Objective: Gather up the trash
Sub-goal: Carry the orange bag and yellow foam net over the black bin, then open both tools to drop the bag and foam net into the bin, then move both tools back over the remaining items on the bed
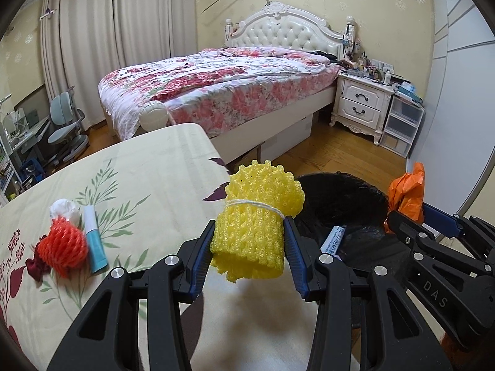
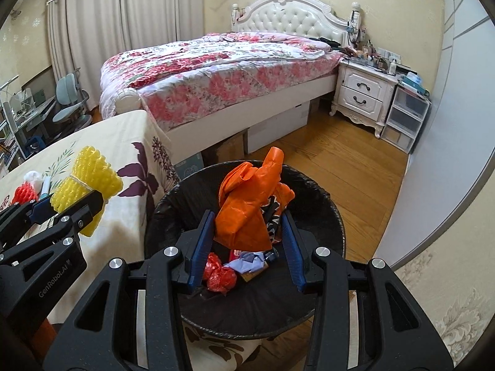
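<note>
A: What is the biggest thing near the grippers?

B: The table (image 1: 148,167) with its leaf-pattern cloth, on the left. Just beside its right edge stands the trash bin (image 2: 328,204), lined with a black bag.

A: How is the right gripper (image 2: 249,232) posed?

B: It points forward and down, above the bin's opening. Its two blue pads (image 2: 202,241) press on an orange plastic bag (image 2: 247,204), which sticks up between them, so this gripper is clamped on the bag.

A: And the left gripper (image 1: 247,241)?

B: It is to the left of the other, over the table's right edge, just beside the bin. Its fingers are closed around a yellow foam net (image 1: 253,225), a roll tied with white string, which stands upright between them.

A: What already lies in the bin?

B: A red crumpled wrapper (image 2: 219,273), a pale paper piece (image 2: 247,261), and some small things I cannot identify.

A: What remains on the table?

B: At the far left, close together: a red foam net (image 1: 63,247), a white crumpled piece (image 1: 65,210) behind it, and a white and teal tube (image 1: 94,241) just beside the red net.
</note>
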